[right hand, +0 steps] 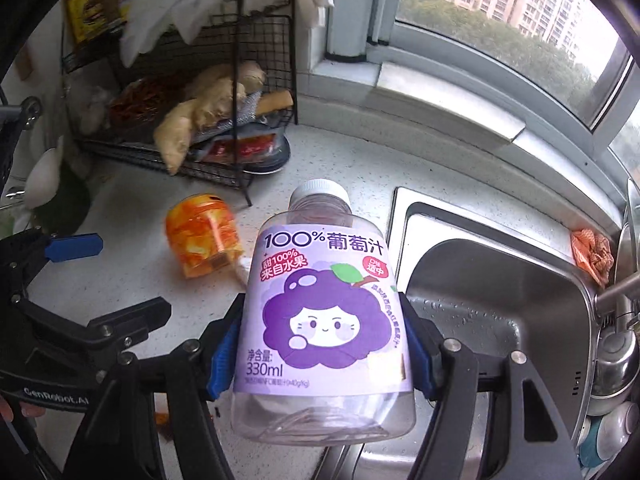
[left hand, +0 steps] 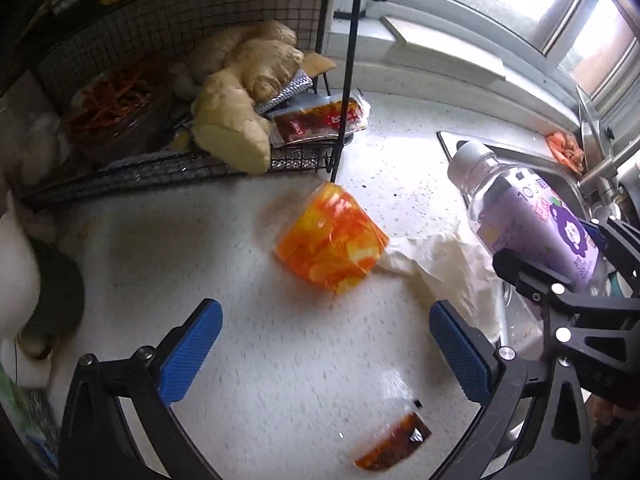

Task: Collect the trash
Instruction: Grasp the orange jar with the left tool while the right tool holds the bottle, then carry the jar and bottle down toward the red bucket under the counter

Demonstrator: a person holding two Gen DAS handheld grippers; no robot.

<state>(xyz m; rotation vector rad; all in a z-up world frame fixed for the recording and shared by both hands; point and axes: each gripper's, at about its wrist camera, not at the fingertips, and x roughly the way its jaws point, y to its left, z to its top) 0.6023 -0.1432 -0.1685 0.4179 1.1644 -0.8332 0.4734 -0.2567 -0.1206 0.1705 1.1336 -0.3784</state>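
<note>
My right gripper (right hand: 320,344) is shut on an empty grape juice bottle (right hand: 324,320) with a purple label and white cap, held above the counter beside the sink; the bottle also shows in the left wrist view (left hand: 536,228). My left gripper (left hand: 324,344) is open and empty above the white counter. Ahead of it lies an orange-yellow snack wrapper (left hand: 332,240), also in the right wrist view (right hand: 204,236). A crumpled white tissue (left hand: 452,268) lies right of the wrapper. A torn sauce sachet (left hand: 394,446) lies on the counter between the left fingers.
A black wire rack (left hand: 192,164) with ginger (left hand: 236,100), dried chillies and sauce packets stands at the back left. A steel sink (right hand: 500,308) lies to the right, an orange cloth (right hand: 592,256) at its far corner. A window sill (right hand: 448,92) runs behind.
</note>
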